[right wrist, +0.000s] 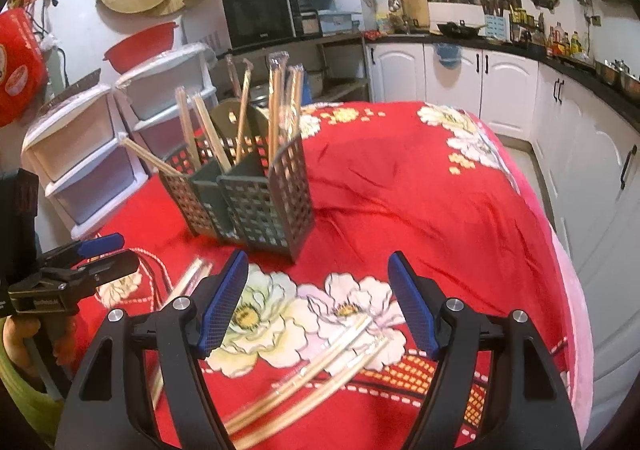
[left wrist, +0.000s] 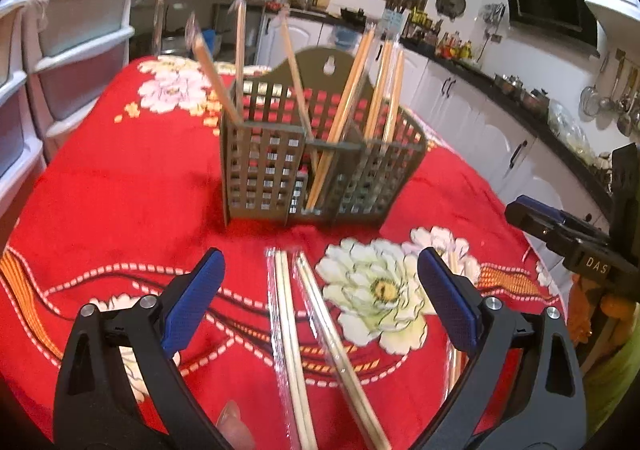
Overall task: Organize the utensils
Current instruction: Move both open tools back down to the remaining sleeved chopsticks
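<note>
A grey-green slotted utensil holder [left wrist: 320,166] stands on the red flowered tablecloth [left wrist: 120,186], with several wrapped chopstick pairs standing in its compartments. It also shows in the right wrist view [right wrist: 256,202]. My left gripper [left wrist: 320,290] is open and empty above two wrapped chopstick pairs [left wrist: 316,342] lying on the cloth between its fingers. My right gripper [right wrist: 320,306] is open and empty over more wrapped chopsticks [right wrist: 320,366] lying on the cloth. The right gripper also shows in the left wrist view [left wrist: 560,226] at the right edge.
White plastic drawer units [right wrist: 84,154] stand left of the table. Kitchen counters and white cabinets [right wrist: 480,78] run behind and to the right. The left gripper shows in the right wrist view [right wrist: 80,262] at the left edge.
</note>
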A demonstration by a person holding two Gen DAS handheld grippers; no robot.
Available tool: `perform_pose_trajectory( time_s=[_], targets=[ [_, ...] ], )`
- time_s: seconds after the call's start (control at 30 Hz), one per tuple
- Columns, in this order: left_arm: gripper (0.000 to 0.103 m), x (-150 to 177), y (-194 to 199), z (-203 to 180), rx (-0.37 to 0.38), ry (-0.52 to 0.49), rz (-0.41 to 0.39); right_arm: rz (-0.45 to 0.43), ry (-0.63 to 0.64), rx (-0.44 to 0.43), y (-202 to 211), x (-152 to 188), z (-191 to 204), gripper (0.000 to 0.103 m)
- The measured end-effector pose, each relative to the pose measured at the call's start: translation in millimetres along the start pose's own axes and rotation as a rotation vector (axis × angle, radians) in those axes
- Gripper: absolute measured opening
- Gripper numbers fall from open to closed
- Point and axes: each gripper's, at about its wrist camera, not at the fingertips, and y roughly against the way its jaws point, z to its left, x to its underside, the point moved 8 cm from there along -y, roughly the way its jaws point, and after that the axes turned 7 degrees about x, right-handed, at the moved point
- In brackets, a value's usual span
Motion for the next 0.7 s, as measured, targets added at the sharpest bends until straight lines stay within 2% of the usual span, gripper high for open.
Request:
perform_pose_trajectory(
  time_s=[0.13,0.37,0.5,0.6,0.7],
  targets=[
    [0.08,14,-8,5,-0.017,0.003,0.034,0.043,-0.005,-0.005,-8,16,-3,0.062],
    [0.056,34,-21,19,-0.043,0.02,0.092,0.139,-0.003,0.007,-28,42,-7,0.047],
    [0.041,42,-30,26,-0.056,0.03,0.124,0.208,-0.007,0.019,-43,56,-9,0.043],
    [0.036,47,-37,34,-0.067,0.046,0.149,0.251,-0.017,0.023,-55,60,-12,0.041],
    [0.035,49,-44,42,-0.073,0.068,0.167,0.285,-0.023,0.037,-66,62,-15,0.041]
  ],
)
